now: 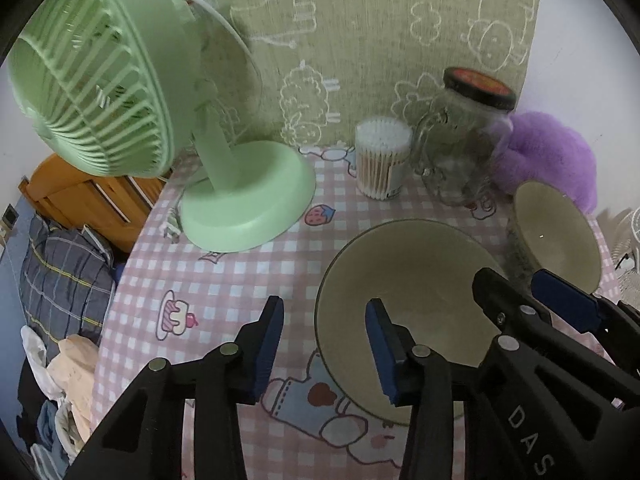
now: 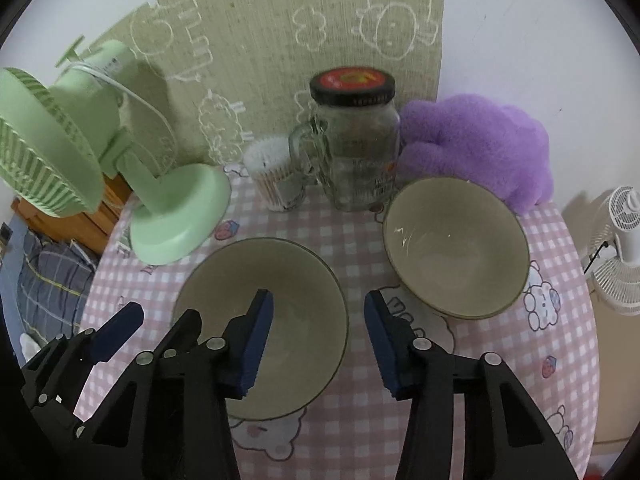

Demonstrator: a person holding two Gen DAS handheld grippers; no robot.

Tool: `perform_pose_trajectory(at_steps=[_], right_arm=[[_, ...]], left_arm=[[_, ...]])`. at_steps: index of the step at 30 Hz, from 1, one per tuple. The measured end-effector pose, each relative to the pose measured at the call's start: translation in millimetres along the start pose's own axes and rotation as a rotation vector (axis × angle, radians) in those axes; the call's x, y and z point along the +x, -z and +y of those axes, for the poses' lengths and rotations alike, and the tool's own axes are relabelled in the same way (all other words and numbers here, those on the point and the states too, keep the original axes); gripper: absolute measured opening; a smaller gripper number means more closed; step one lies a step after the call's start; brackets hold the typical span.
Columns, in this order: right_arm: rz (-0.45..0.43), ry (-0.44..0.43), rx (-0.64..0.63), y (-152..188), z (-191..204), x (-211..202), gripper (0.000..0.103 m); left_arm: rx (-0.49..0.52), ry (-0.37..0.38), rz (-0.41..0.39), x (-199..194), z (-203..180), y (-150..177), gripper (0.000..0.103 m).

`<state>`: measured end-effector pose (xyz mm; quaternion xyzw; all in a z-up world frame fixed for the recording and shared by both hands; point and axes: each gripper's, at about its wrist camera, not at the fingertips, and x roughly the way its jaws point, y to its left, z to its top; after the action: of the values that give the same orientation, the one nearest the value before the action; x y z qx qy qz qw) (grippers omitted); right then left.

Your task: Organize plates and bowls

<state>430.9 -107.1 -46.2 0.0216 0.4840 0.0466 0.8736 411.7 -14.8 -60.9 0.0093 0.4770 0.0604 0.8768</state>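
Working left to right across my two wrist views, one line per thing:

Green desk fan (image 1: 120,80): stands at the far left of the pink checked tablecloth (image 1: 240,272), well clear of my reach.

Cotton swab tub (image 1: 383,158): at the back, just beside the lidded glass jar (image 2: 354,148); neither belongs to the job.

Left gripper (image 1: 325,346): jaws spread, nothing pinched. Its right pad hangs over the near bowl's left rim and its left pad over bare cloth, so the rim sits in the gap. I cannot tell whether either pad touches it yet.

Near bowl (image 2: 280,300): olive-glazed, upright and empty, in the middle of the table with both grippers around it.

Right gripper (image 2: 319,342): jaws also spread and empty. Its left pad is over the bowl's inside and its right pad outside, straddling the right rim.

Far bowl (image 2: 456,246): same glaze, upright, to the right and further back, just in front of the purple plush cushion (image 2: 476,144); apart from the near bowl.

Step in hand: I judge it the two-handed pick-up of the near bowl, before stacking.

Next move: seat both sets of pads evenly on opposite rims, close, then lift level so it can nest with the far bowl without tipping.
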Motion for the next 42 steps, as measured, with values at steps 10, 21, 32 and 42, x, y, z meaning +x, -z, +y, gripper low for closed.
perform_pose_trajectory(at_steps=[10, 21, 32, 42], right_arm=[[0.032, 0.029, -0.025, -1.7, -2.3, 25.8, 0.021], [0.052, 0.045, -0.042, -0.1, -2.0, 26.0, 0.016], [0.038, 0.063, -0.03, 15.1, -2.9, -15.3, 0.016], [-0.007, 0.095, -0.003, 40.1, 5.2, -78.6, 0.016]], left_arm=[[0.0, 0.004, 0.043, 22.4, -3.5, -0.4, 0.017], [0.021, -0.01, 0.044, 16.8, -4.8, 0.5, 0.015], [0.036, 0.012, 0.015, -24.9, -5.8, 16.0, 0.015], [0.059, 0.051, -0.034, -76.8, 3.3, 36.9, 0.015]])
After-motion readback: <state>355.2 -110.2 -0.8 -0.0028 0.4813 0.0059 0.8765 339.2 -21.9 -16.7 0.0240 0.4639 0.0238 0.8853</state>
